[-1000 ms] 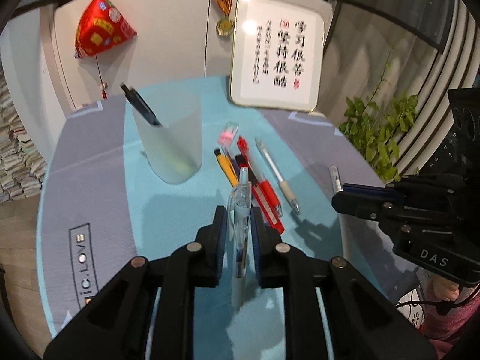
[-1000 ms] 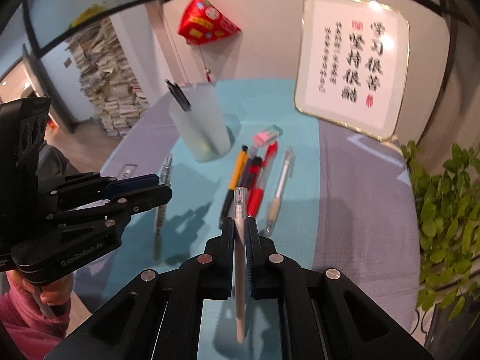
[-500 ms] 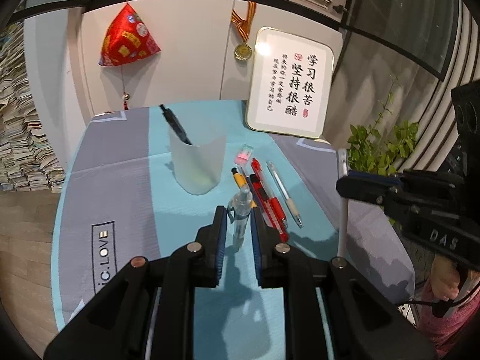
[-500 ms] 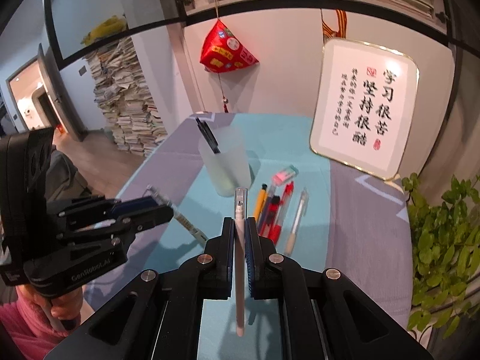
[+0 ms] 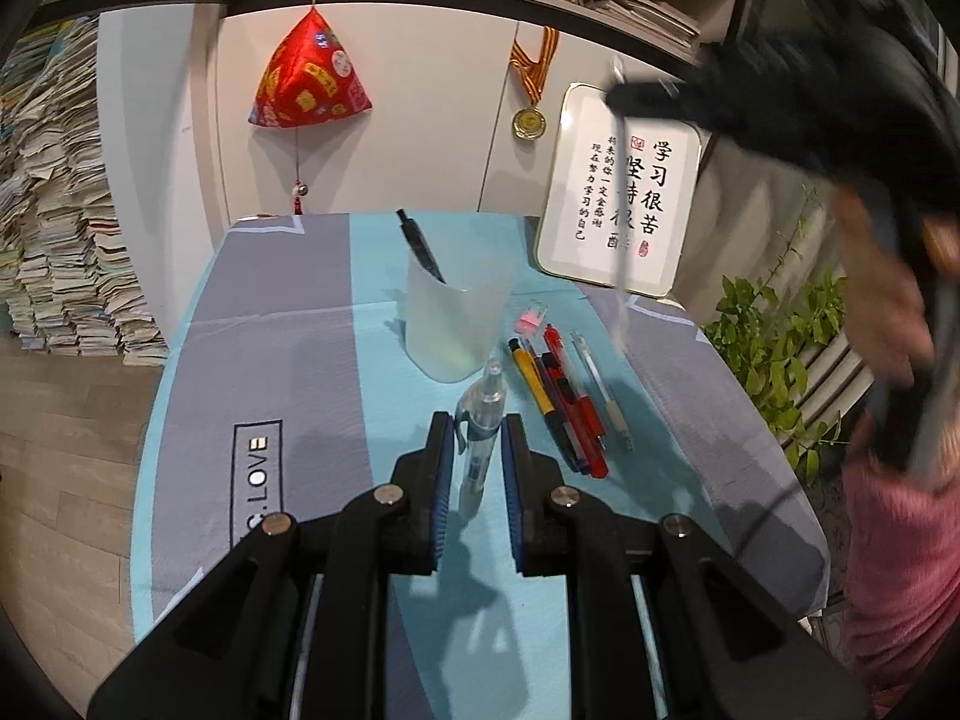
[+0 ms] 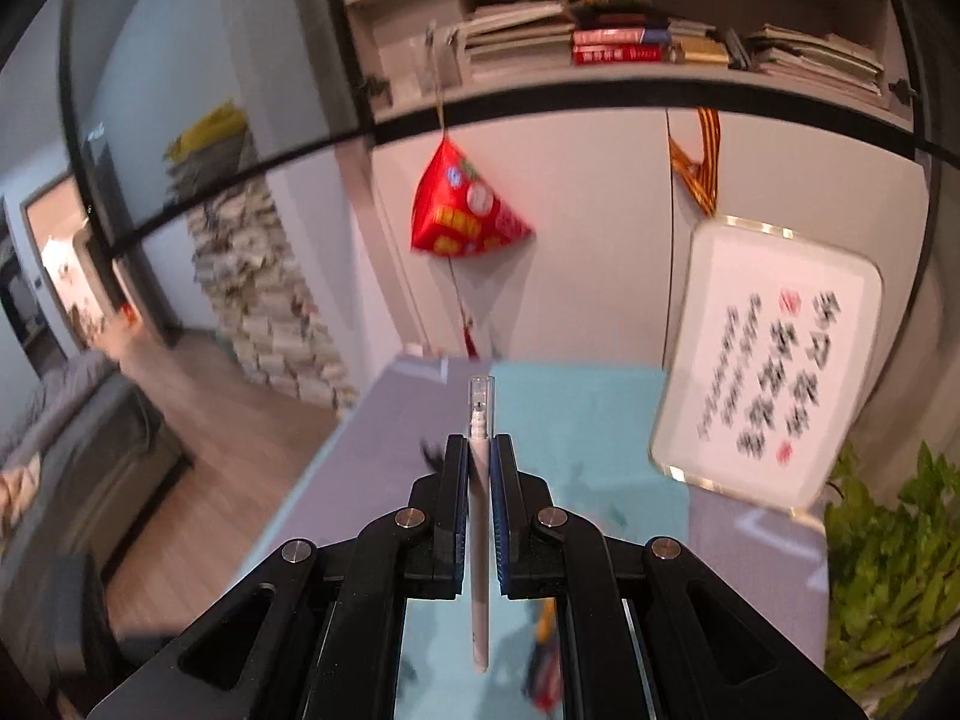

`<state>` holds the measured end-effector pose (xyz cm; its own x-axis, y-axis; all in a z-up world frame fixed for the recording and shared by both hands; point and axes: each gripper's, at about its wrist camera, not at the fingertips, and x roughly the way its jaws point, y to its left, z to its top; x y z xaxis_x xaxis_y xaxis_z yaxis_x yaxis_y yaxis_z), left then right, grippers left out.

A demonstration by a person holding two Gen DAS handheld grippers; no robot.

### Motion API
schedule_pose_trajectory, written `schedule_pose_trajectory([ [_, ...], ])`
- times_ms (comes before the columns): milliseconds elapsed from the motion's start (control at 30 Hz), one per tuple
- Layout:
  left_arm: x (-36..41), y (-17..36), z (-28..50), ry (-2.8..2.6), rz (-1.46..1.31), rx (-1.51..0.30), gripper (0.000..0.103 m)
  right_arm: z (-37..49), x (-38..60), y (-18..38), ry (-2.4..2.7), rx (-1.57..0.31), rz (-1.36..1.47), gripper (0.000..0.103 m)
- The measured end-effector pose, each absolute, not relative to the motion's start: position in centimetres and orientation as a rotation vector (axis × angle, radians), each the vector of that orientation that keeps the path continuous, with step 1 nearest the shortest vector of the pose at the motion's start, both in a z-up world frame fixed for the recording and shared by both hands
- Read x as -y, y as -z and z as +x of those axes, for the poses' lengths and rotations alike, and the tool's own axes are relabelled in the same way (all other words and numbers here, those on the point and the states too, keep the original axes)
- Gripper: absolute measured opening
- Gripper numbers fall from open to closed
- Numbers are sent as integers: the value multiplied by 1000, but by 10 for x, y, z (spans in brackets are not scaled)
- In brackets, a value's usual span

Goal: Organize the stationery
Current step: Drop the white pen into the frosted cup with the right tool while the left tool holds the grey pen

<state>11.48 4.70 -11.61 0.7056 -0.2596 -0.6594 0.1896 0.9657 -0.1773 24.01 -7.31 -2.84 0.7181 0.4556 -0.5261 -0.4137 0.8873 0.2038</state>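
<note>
My left gripper (image 5: 474, 426) is shut on a clear pen with a blue inside (image 5: 478, 432), held above the table short of the frosted pen cup (image 5: 456, 324), which holds one black pen (image 5: 418, 244). My right gripper (image 6: 479, 450) is shut on a white pen (image 6: 480, 516), held upright and raised high. It shows blurred at the upper right of the left wrist view (image 5: 624, 102), with the pen hanging down (image 5: 621, 276). A yellow pen (image 5: 531, 378), red pens (image 5: 570, 390), a white pen (image 5: 600, 387) and a pink eraser (image 5: 531, 318) lie right of the cup.
A framed calligraphy sign (image 5: 624, 192) leans on the wall at the table's back right. A red pouch (image 5: 309, 78) and a medal (image 5: 528, 120) hang on the wall. A plant (image 5: 774, 336) stands right of the table, paper stacks (image 5: 54, 240) left.
Both grippers have risen and tilted up. The right gripper with its white pen has lifted far higher and moved towards the back, over the sign side. The left still holds its pen.
</note>
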Motion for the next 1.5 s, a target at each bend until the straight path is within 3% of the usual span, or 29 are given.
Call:
schedule_pose_trajectory([
  [233,-61,113,111,221,-110,-737,14,293,40,25,-438,-561,85,8],
  [567,-77,109,113,203,-138,-723,14,329,13,79,-384,-632,-1,8],
  [800,-74,111,116,222,-138,-731,14,327,18,114,-393,-712,1,8],
  [1500,-66,107,117,237,-130,-732,14,301,40,125,-423,-764,-5,8],
])
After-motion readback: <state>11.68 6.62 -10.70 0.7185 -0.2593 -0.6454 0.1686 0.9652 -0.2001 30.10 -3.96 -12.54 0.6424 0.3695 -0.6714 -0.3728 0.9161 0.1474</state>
